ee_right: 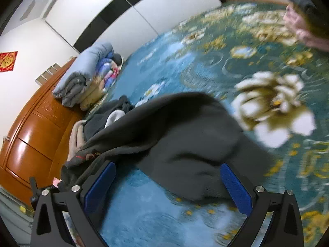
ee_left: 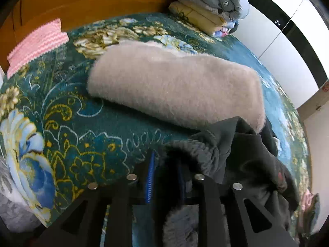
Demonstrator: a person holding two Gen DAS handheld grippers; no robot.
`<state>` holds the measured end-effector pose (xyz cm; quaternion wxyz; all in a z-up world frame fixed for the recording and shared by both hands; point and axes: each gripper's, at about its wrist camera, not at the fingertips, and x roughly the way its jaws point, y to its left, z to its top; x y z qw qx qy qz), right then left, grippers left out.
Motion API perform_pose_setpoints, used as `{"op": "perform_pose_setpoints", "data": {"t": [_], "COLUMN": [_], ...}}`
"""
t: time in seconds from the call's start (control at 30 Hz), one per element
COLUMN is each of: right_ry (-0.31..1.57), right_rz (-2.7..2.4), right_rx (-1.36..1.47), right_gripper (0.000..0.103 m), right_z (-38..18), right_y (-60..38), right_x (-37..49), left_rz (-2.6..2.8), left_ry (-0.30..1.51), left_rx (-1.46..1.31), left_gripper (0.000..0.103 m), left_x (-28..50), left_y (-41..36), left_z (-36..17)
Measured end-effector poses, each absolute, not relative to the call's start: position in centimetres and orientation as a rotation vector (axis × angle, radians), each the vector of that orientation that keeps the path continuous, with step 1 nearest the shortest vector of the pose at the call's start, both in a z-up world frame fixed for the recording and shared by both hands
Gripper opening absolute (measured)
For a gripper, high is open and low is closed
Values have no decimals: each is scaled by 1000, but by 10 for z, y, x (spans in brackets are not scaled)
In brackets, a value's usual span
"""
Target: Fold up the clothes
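Bedroom: white wardrobe doors [ee_right: 115, 18] behind, wooden headboard [ee_left: 86, 4], bed covered by a green flowered bedspread [ee_left: 67, 127].

Left claw [ee_left: 164, 164]: jaws stand a little apart, with the gathered, ribbed edge of a dark grey garment [ee_left: 242, 150] lying between and over the blue pads [ee_left: 149, 177]. Whether the pads press on the cloth cannot be told; the fabric hides the far pad. The garment bunches to the right of the claw and its top edge overlaps the near end of a folded beige fleecy garment [ee_left: 174, 86] in mid-bed.

Right claw [ee_right: 167, 182]: released, jaws wide. A lobe of the same dark grey garment [ee_right: 181, 135] hangs down between the pads without either one touching it. View is motion-blurred.

Further out: a stack of folded bedding [ee_left: 207, 6] by the headboard, a pink knitted piece [ee_left: 35, 45] at the far left corner, another person's hand [ee_right: 304, 28] at the far bed edge.

Judgement: the step is laying out or setting down the dark garment, and it is still crumpled. To do it well:
- take a fresh hold with the right claw on an edge or corner, not the middle lobe;
- draw the two claws apart to pull the cloth flat;
- keep it clear of the beige garment, so that fold is not dragged open;
- check the ribbed edge lies straight before folding over.
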<state>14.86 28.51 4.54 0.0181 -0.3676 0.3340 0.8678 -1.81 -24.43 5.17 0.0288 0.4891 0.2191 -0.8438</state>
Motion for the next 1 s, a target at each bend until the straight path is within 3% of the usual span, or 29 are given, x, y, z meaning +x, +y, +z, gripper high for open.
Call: {"op": "perform_pose_setpoints", "data": {"t": [0.07, 0.2, 0.37, 0.53, 0.7, 0.73, 0.77, 0.83, 0.93, 1.0], "right_ry": [1013, 902, 838, 926, 978, 1034, 1105, 1221, 1423, 1433], "right_rz": [2726, 2793, 2707, 2567, 2513, 2518, 2522, 2516, 2536, 2585], "right_rx": [-1169, -1229, -1352, -1391, -1414, -1402, -1386, -1334, -1204, -1143], "right_gripper": [90, 79, 45, 45, 40, 28, 19, 9, 6, 5], "right_z": [47, 48, 28, 9, 2, 3, 3, 7, 21, 38], "right_y": [275, 258, 264, 286, 285, 287, 289, 296, 315, 322], "right_x": [133, 98, 57, 21, 7, 8, 11, 18, 34, 42], "left_rz": [-2608, -2661, -2714, -2548, -2521, -2542, -2558, -2576, -2613, -2695], "left_ry": [708, 764, 779, 863, 1043, 1063, 1080, 999, 883, 899], "left_rx": [1525, 1587, 1775, 2030, 2002, 2014, 2027, 2020, 1979, 1907], "left_gripper": [39, 45, 63, 65, 72, 71, 58, 47, 33, 23], "left_x": [-11, 14, 42, 58, 52, 50, 47, 44, 37, 29], "left_y": [-252, -263, -250, -236, -237, -233, -228, -220, -211, -209], "left_z": [53, 52, 35, -11, -18, -17, -16, -14, -6, 14]}}
